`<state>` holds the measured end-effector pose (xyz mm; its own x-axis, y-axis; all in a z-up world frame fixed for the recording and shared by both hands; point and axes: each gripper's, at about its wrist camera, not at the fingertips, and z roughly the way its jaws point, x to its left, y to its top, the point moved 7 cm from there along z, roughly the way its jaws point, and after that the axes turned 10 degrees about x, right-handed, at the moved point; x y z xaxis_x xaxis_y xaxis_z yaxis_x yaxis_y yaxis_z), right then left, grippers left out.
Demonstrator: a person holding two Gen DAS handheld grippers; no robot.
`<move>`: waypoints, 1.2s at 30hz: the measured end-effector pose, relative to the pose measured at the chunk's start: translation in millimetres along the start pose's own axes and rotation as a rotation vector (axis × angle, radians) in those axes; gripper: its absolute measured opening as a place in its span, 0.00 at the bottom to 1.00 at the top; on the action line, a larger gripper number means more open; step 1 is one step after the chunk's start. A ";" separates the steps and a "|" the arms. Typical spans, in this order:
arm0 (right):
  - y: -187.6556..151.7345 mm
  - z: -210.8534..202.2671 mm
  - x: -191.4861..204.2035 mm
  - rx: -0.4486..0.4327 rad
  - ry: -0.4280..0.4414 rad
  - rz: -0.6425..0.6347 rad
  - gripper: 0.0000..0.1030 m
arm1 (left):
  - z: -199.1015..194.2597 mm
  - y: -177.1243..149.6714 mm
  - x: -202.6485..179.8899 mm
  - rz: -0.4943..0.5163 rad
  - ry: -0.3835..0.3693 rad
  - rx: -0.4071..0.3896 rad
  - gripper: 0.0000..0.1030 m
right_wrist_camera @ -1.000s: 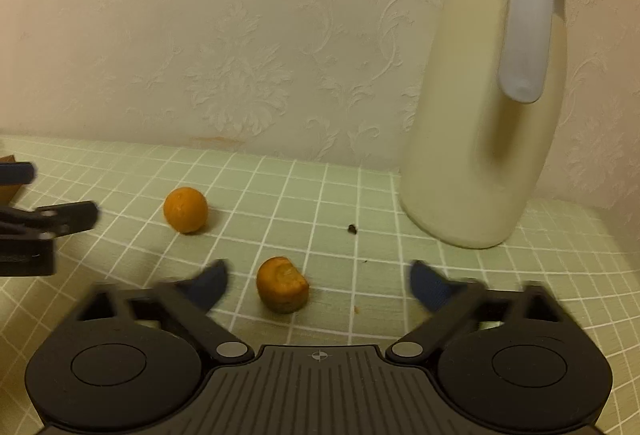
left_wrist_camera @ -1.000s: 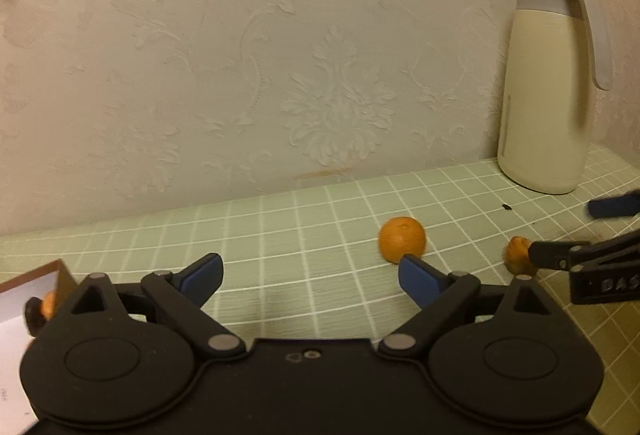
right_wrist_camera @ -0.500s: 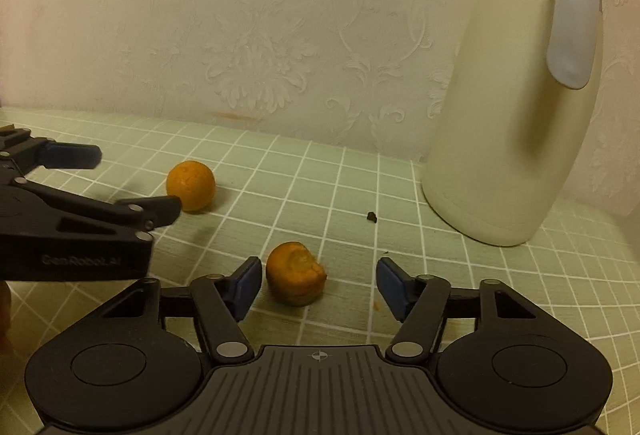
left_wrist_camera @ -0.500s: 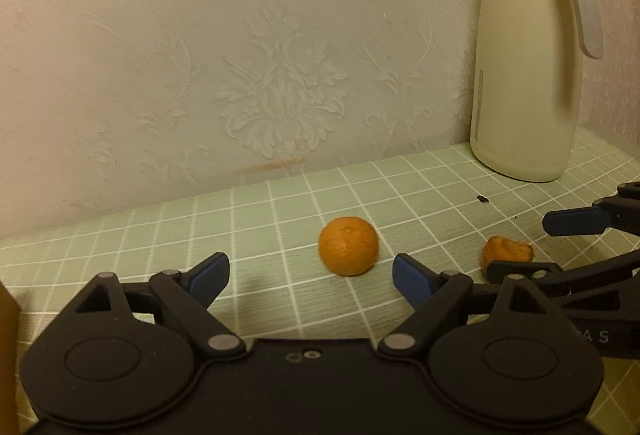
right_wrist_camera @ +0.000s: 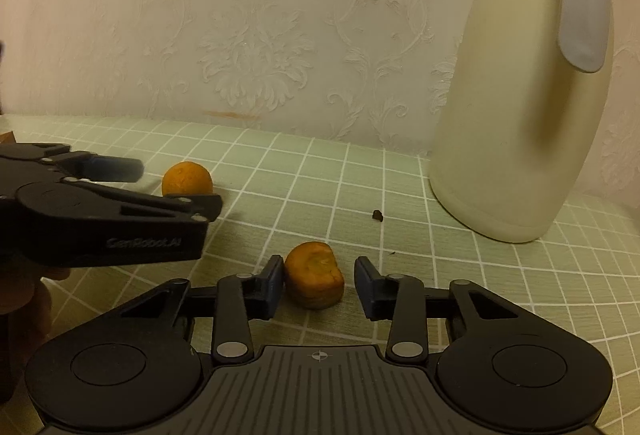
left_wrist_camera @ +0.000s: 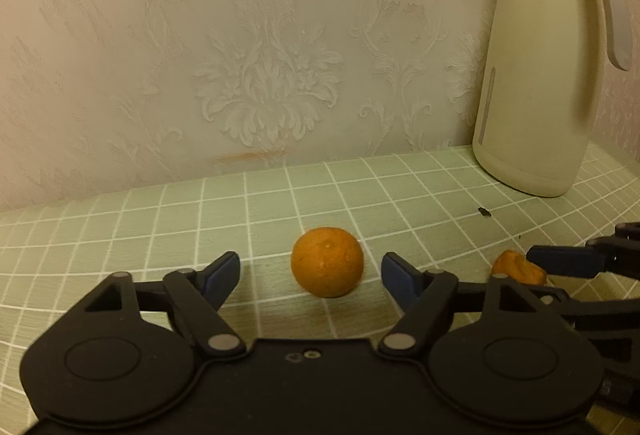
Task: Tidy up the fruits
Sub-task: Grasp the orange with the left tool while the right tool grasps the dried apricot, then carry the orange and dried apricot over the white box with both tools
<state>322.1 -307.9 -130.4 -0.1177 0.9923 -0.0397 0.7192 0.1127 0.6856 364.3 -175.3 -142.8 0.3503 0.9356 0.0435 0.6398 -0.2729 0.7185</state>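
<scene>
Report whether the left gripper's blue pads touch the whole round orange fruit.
Apart. The left wrist view shows green tablecloth between each of the pads and the orange fruit.

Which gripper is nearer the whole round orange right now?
Left. The left gripper brackets the whole orange, untouched; the right gripper sits farther away around the bitten piece.

My left cam sits low behind my left gripper [left_wrist_camera: 310,273], close to the table, facing the wall. Right cam likewise behind my right gripper [right_wrist_camera: 320,285]. Both share the whole orange [left_wrist_camera: 327,262], cream jug [left_wrist_camera: 536,83], checked tabletop [left_wrist_camera: 160,219], each other's tongs.
</scene>
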 end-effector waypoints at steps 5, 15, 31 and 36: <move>-0.7 0.0 -0.4 0.003 0.010 0.002 0.36 | 7.2 1.8 -5.1 0.011 -0.002 0.025 0.54; -0.5 3.8 -1.7 0.024 0.035 0.024 0.32 | 1.2 0.9 -6.2 0.007 -0.016 0.038 0.26; 10.8 -33.9 7.4 -0.036 0.048 0.066 0.32 | -69.0 3.8 -2.1 0.067 0.017 -0.016 0.26; 18.3 -59.8 12.0 -0.080 0.051 0.080 0.32 | -102.6 -2.2 7.9 0.068 0.030 -0.039 0.26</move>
<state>292.9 -297.1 -74.9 -0.0985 0.9937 0.0530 0.6707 0.0269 0.7412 295.5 -144.3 -72.8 0.3708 0.9218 0.1134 0.5880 -0.3275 0.7396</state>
